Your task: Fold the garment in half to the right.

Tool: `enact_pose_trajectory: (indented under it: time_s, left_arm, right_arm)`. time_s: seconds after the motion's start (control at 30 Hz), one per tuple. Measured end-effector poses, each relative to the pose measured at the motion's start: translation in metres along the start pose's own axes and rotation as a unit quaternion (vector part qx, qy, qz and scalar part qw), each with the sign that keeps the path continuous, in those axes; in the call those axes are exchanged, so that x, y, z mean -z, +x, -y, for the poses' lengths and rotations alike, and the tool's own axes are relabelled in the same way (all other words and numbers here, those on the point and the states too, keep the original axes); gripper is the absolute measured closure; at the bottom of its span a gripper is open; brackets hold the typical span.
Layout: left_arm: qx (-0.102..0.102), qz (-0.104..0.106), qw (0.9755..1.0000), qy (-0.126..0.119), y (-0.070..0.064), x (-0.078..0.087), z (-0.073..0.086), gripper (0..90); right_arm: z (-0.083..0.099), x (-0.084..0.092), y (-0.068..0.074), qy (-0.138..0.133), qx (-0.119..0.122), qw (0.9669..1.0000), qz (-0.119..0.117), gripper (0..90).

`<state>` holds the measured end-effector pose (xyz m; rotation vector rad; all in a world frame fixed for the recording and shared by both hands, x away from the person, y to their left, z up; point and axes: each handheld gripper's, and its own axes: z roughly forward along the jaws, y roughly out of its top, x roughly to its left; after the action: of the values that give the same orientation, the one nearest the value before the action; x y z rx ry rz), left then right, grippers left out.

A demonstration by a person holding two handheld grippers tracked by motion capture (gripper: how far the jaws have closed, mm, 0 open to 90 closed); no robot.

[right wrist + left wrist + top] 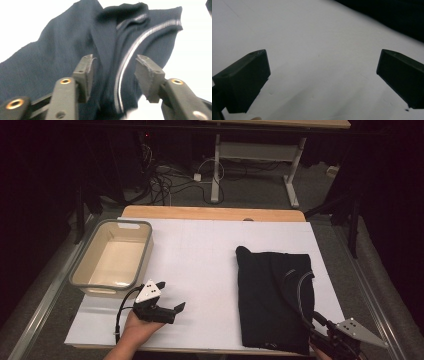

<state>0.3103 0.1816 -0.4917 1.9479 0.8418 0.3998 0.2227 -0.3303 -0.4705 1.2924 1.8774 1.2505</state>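
White table [200, 255], dark garment [275, 295], right gripper [320, 322] cropped

Dark navy garment [272, 295] (pale stripes along its seams), folded flat, lying on the table's right half

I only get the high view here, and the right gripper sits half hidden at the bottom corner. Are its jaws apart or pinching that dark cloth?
Observer: Apart. The right gripper has the dark garment lying between its pads, unpinched.
Operator: Any markings on it there?
Observer: A pale stripe runs between the pads.
Operator: And the left one?
Observer: The left gripper stands wide open over the bare white table.
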Motion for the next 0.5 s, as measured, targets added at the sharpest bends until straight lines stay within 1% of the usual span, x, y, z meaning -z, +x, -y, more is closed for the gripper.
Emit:
enact_pose_trajectory:
  time_s: [0.03,0.07,0.17,0.23,0.27,0.3,0.4,0.5]
  left_arm:
    - [-0.009,-0.009,0.9999,0.004,0.0,0.0,-0.001,0.0]
    - [-0.012,-0.013,0.9998,0.006,0.0,-0.001,-0.001,0.0]
    - [-0.009,-0.008,0.9999,0.011,0.002,-0.003,-0.001,0.0]
    - [-0.009,-0.007,0.9998,0.013,0.002,-0.003,0.0,0.0]
    - [-0.011,-0.007,0.9998,0.014,0.002,-0.003,0.0,0.0]
    - [-0.012,-0.006,0.9998,0.015,0.001,-0.004,0.0,0.0]
    - [-0.013,-0.002,0.9998,0.014,0.002,-0.003,0.0,0.0]
    - [-0.014,-0.001,0.9998,0.013,0.002,-0.003,0.0,0.0]
  right_arm:
    - [-0.003,-0.002,0.001,-0.001,0.001,1.0,-0.001,46.6]
    - [-0.007,-0.005,0.002,0.0,0.002,1.0,-0.003,46.3]
    - [-0.019,-0.019,0.003,0.009,0.01,0.9999,-0.003,45.8]
    - [-0.03,-0.029,0.002,0.017,0.023,0.9996,0.001,47.8]
    - [-0.036,-0.035,0.001,0.019,0.029,0.9994,0.005,50.1]
    - [-0.041,-0.042,0.0,0.023,0.03,0.9992,0.01,52.0]
    - [-0.058,-0.064,-0.004,0.032,0.029,0.999,0.013,55.0]
    - [-0.073,-0.087,-0.005,0.044,0.034,0.9983,0.02,54.8]
